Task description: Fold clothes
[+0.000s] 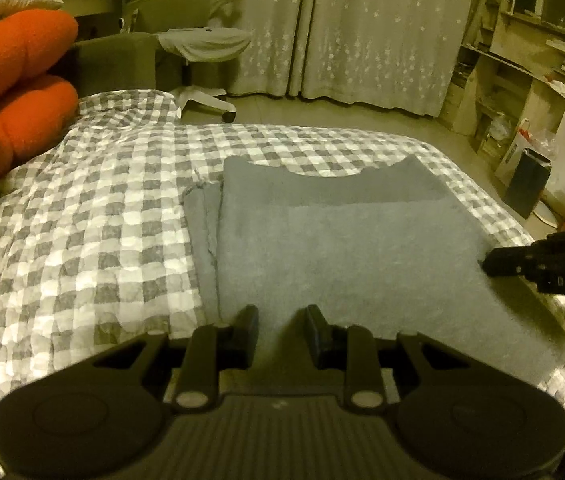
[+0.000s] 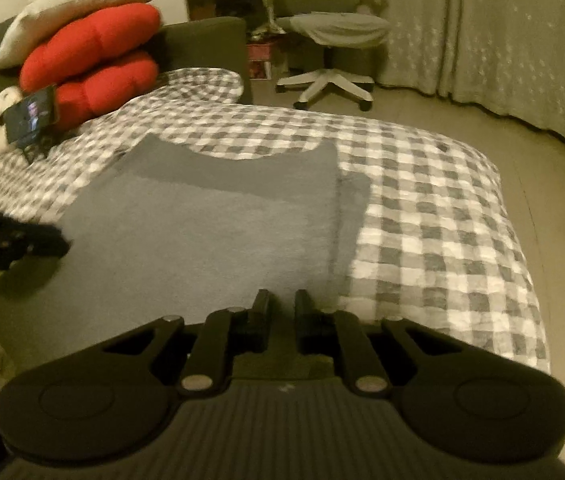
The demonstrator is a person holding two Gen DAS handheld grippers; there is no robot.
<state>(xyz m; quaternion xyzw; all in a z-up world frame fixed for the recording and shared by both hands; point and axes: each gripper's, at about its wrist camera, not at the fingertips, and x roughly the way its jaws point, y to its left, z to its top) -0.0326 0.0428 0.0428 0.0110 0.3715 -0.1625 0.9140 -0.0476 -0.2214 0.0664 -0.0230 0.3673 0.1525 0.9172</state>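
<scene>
Grey garment (image 1: 346, 248) lies flat, folded, on checked bedspread (image 1: 82, 240), near bed's front edge. Left tongs (image 1: 281, 320) over garment's near left corner, jaws partly apart, grey cloth showing in gap; whether pads pinch it, cannot tell. Right tongs (image 2: 281, 304) over near right corner, gap narrower, cloth likewise between; grip cannot tell. Both angled downward, side by side. Garment fuzzy, fleece-like, scooped neckline at far end, folded layer edge across middle. Red cushions (image 2: 90, 64) at bed's far left.
</scene>
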